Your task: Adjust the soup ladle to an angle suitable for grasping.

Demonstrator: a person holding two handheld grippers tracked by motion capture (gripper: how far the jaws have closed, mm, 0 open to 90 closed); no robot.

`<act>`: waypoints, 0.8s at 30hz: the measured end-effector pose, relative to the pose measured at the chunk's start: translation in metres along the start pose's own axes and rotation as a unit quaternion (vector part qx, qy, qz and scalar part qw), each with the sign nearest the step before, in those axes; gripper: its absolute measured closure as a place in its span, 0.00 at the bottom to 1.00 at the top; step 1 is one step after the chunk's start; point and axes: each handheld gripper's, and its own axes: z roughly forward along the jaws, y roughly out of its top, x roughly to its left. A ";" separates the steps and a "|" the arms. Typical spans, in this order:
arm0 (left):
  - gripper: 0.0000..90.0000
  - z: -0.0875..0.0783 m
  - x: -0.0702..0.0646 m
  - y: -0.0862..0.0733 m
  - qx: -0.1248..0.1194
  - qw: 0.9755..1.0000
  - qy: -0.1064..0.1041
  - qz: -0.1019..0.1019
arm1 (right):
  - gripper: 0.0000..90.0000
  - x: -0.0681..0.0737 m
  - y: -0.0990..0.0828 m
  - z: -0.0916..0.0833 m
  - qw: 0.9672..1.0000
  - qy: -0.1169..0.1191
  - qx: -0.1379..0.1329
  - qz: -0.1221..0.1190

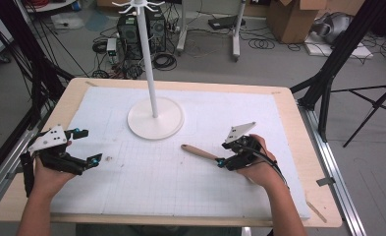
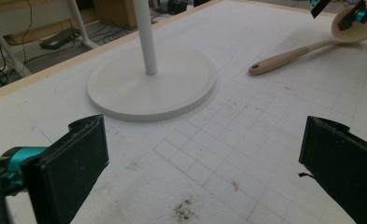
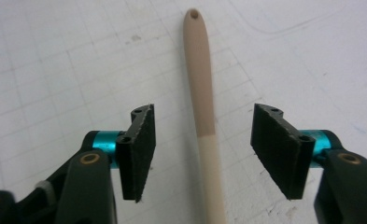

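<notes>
A wooden spoon [image 1: 198,151] lies flat on the white gridded mat [image 1: 180,187], its handle end with a hole pointing toward the mat's middle. My right gripper [image 1: 225,154] stands open over it. In the right gripper view the handle [image 3: 201,84] runs between the two pads [image 3: 141,140] with a gap on each side. The left gripper view has the spoon [image 2: 288,58] far off, its bowl under the right gripper [image 2: 340,11]. My left gripper [image 1: 90,145] rests near the mat's left edge, open [image 2: 200,168], with nothing between its jaws.
A white stand with a round base [image 1: 155,120] and a thin pole [image 1: 146,54] rises at the mat's far middle; its base [image 2: 125,93] is just ahead of the left jaws. Wooden table edges [image 1: 68,103] frame the mat. Black frame legs [image 1: 328,73] stand beside the table.
</notes>
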 end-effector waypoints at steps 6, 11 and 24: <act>0.02 0.000 -0.002 0.002 0.003 1.000 0.003 0.004 | 0.31 0.007 -0.008 -0.017 0.999 -0.011 -0.051 0.003; 0.02 0.002 -0.002 0.002 0.006 1.000 0.001 0.005 | 0.22 0.011 -0.021 -0.027 0.996 -0.023 -0.086 0.011; 0.02 0.001 -0.005 0.006 0.003 1.000 -0.004 0.010 | 0.00 0.013 -0.043 -0.034 0.989 -0.031 -0.137 0.046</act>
